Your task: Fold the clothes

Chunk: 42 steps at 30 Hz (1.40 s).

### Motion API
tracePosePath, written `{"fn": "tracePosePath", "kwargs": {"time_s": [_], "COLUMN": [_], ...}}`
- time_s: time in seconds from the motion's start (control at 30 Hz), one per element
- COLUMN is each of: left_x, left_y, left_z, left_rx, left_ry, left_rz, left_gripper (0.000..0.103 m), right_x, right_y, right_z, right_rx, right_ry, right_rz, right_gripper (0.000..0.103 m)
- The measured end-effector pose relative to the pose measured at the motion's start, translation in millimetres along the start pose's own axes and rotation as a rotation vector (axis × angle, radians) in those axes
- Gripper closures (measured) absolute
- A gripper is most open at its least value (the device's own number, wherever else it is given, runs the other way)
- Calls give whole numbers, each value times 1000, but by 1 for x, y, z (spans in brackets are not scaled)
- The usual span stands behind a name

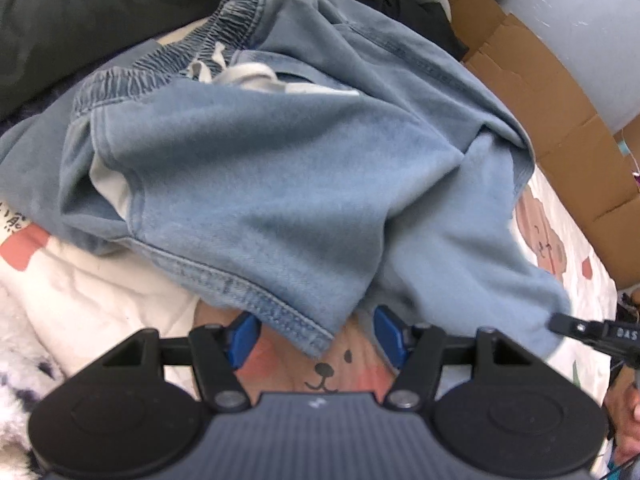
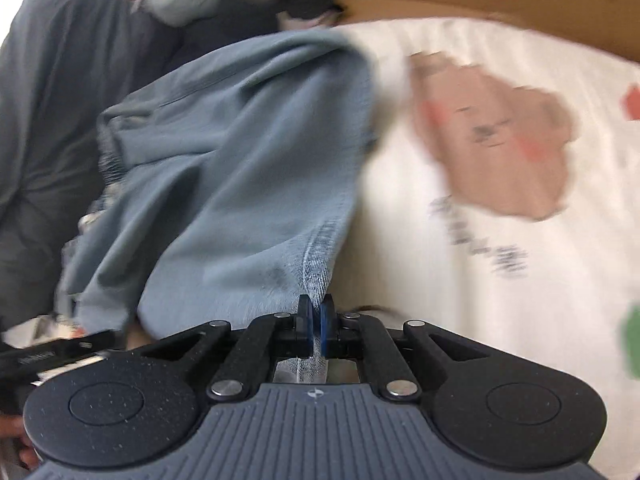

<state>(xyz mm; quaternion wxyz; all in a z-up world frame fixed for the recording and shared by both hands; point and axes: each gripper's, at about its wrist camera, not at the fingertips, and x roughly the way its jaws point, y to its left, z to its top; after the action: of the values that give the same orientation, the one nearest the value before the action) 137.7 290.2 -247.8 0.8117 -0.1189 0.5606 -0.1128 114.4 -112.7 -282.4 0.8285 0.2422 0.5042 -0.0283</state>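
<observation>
denim-blue cotton shorts (image 1: pixel 256 168) are lying bunched on a white bedspread (image 1: pixel 92 304) printed with bears, waistband (image 1: pixel 160 68) and white drawstring (image 1: pixel 248 74) turned toward the far side, one leg hem (image 1: pixel 276 304) hanging toward the near edge. at the left, the left claw (image 1: pixel 314 336) is standing spread wide, blue pads either side of that hem and closing on nothing. moving right, the other leg is stretching out toward the right claw (image 2: pixel 316 322), which is pinching the stitched hem (image 2: pixel 320 256) between its two pads, cloth running through the narrow gap.

the fabric is looking soft and floppy, light to middling in weight, not slippery and not fragile; it is likely going to sag and drag wherever it is not supported. the doubled hems and the elastic waistband are the firmest places to grip, since a single layer mid-panel is prone to slipping out or pulling up the bedspread with it. behind, dark clothes (image 1: pixel 80 12) and cardboard (image 1: pixel 560 136) are crowding the far edge.
</observation>
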Motion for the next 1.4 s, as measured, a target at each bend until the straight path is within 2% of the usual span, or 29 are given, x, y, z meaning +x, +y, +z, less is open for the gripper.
{"fn": "tracePosePath", "kwargs": {"time_s": [0.37, 0.47, 0.7, 0.77, 0.83, 0.93, 1.07, 1.4], "left_x": [-6, 3, -6, -7, -8, -10, -11, -9], "left_y": [-3, -5, 6, 6, 6, 6, 3, -1], "left_z": [5, 9, -1, -3, -5, -6, -6, -15], "left_rx": [30, 40, 47, 54, 62, 80, 97, 142], "left_ry": [4, 19, 30, 36, 41, 45, 42, 39], "left_rz": [15, 35, 54, 59, 62, 66, 64, 60], "left_gripper": [38, 38, 38, 38, 38, 37, 37, 36], "right_x": [-58, -69, -86, -89, -92, -95, -101, -98], "right_y": [-89, -105, -137, -149, -155, -157, -153, -116], "right_z": [45, 61, 91, 95, 94, 92, 88, 70], "right_rx": [-6, -13, 9, 58, 93, 109, 109, 91], "right_ry": [-41, -58, -87, -93, -105, -136, -167, -219], "right_rz": [-280, -329, -463, -459, -463, -483, -475, -372], "right_gripper": [103, 103, 101, 98, 81, 66, 63, 61]}}
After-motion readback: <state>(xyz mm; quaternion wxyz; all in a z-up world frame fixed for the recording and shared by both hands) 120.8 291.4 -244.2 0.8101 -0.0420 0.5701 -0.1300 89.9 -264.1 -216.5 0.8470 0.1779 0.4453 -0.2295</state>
